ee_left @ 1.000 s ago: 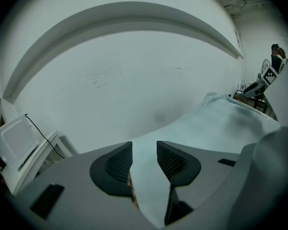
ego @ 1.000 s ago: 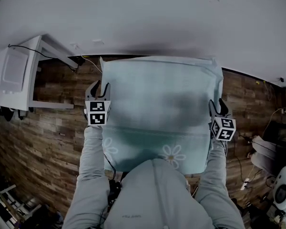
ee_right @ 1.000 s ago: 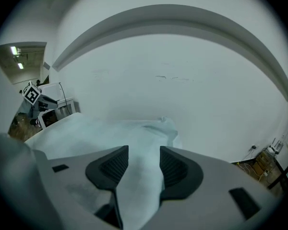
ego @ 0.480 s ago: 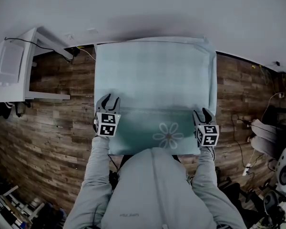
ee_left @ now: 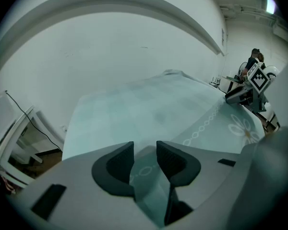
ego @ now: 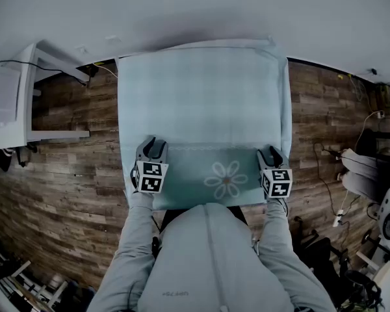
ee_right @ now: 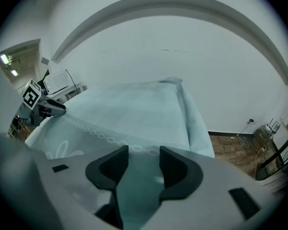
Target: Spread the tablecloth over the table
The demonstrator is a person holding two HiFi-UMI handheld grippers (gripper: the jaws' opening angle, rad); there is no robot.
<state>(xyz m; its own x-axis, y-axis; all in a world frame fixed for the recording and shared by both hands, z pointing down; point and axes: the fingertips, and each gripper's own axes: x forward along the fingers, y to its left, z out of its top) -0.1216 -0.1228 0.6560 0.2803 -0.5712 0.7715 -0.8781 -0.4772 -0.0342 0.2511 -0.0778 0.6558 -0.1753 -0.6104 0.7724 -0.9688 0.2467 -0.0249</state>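
Fig. — Tablecloth [ego: 201, 103] lies across table, hiding top; near border with daisy [ego: 226, 179] sits closest to person. Left gripper [ego: 153, 147] and right gripper [ego: 270, 153] each pinch near hem at one corner, jaws narrow with cloth fold between. Likely risks: harder pull from one side skews cloth; over-pull toward person drags far edge off table — one-sided release leaves hem crooked.

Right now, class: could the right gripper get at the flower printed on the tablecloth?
Probably yes. The flower lies just left of the right gripper on flat tablecloth, with nothing between them. But its jaws are closed on the cloth's near edge, so it would have to let go first.
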